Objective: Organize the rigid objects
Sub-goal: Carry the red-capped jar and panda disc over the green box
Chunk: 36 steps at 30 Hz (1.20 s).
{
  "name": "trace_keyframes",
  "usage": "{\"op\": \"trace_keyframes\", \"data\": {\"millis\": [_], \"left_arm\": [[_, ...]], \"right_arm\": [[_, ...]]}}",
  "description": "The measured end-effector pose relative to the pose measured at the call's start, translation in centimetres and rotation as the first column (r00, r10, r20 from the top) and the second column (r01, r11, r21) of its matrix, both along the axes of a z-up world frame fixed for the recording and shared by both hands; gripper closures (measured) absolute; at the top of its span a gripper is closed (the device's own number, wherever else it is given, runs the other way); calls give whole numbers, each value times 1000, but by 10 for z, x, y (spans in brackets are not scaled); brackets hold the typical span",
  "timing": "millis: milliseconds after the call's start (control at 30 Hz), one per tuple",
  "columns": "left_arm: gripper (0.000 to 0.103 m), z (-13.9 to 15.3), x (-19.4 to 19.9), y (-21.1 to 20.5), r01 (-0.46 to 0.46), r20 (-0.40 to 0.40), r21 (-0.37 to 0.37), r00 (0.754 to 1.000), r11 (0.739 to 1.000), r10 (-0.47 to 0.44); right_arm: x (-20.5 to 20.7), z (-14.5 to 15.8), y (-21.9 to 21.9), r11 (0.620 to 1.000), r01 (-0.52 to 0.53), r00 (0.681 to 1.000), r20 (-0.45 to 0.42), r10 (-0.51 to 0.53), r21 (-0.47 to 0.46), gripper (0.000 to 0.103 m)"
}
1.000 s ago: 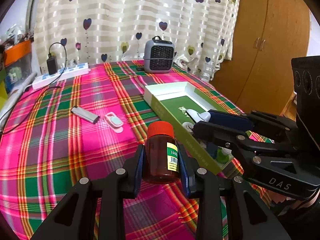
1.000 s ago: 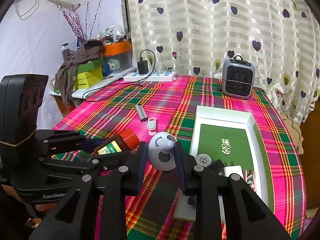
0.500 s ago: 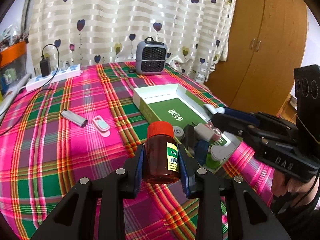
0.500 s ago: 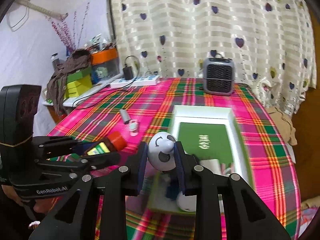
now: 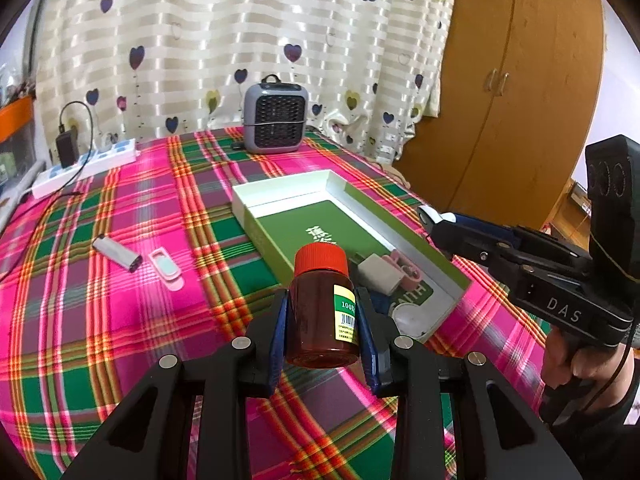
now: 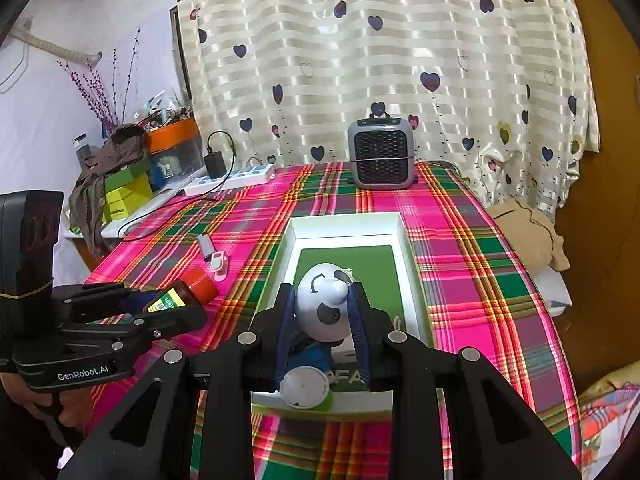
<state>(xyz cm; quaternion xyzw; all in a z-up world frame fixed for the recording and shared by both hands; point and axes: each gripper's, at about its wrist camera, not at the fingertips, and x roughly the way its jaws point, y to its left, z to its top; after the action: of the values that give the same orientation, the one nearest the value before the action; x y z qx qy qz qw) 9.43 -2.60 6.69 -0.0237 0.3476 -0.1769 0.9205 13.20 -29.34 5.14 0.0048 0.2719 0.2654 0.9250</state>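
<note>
Left wrist view: the left gripper (image 5: 322,336) has its fingers clamped partway closed on a brown bottle (image 5: 322,316) with a red cap and a yellow-green label, held upright above the plaid worktop (image 5: 132,320), just in front of the near end of the white tray (image 5: 280,190). This view also catches the wooden wardrobe (image 5: 520,92) off to the right, which the other camera barely gets.

On the cloth to the left of the tray there's a silver stick (image 5: 117,254) and a small pink clip-like thing (image 5: 166,269) lying side by side. Inside the tray, at the near end, sit a beige block (image 5: 378,278), a pink piece and a round white disc (image 6: 305,386).

Right wrist view: the right gripper (image 6: 322,320) is closed partway around a white egg-shaped toy (image 6: 322,306) with black markings, held over the near end of the tray. Only this view shows the cluttered side shelf (image 6: 132,184) on the left with yellow-green boxes and an orange-lidded bin.

Both views show the grey heater (image 6: 381,154) at the back of the worktop, a white power strip (image 6: 230,179), and the heart-print curtain (image 6: 360,40) behind.
</note>
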Motion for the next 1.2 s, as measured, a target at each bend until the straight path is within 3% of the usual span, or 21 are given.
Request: {"op": "trace_keyframes", "data": {"millis": [833, 1200], "left_arm": [[72, -28, 27, -46, 88, -73, 55, 994, 995, -83], [72, -33, 28, -58, 116, -80, 75, 991, 990, -110]], "right_arm": [[13, -43, -14, 1000, 11, 992, -124, -13, -16, 75], [10, -46, -11, 1000, -9, 992, -124, 5, -30, 75]]}}
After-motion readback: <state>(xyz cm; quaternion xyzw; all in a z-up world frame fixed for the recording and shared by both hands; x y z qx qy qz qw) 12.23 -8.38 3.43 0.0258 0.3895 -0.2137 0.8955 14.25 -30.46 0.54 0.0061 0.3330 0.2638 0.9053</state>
